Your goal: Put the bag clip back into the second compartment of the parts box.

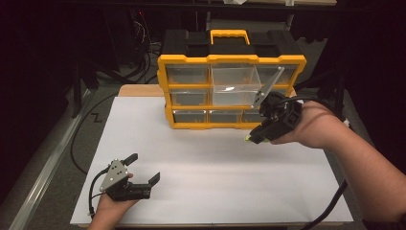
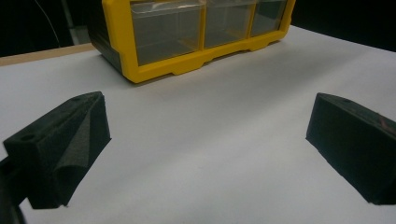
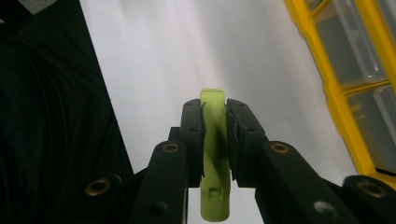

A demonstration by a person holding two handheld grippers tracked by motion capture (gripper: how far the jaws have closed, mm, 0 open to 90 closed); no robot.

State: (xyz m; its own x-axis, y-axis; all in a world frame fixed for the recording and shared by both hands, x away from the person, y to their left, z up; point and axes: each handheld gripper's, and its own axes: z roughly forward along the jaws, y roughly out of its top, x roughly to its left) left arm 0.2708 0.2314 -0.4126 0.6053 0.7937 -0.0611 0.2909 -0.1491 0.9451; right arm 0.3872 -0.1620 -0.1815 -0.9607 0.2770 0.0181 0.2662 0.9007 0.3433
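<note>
White paper [image 1: 210,177] covers the table under dark surroundings in the high view, with a yellow-and-black drawer organizer [image 1: 231,86] standing at its far edge. One clear drawer [image 1: 237,86] in the middle is pulled out toward the person. The right gripper [image 1: 254,136] hangs above the paper just in front of the organizer's lower right corner, a lime-green piece [image 1: 248,138] showing at its tip. The left gripper [image 1: 141,167] sits low near the front left, jaws spread with nothing between them.

From the left gripper view, both black jaws stand wide apart over bare paper [image 2: 210,154], the organizer [image 2: 187,42] well beyond.

From the right gripper view, the jaws pinch the flat lime-green plastic piece [image 3: 215,140] edge-on, above the paper [image 3: 187,60], with the organizer [image 3: 345,107] at the right.
</note>
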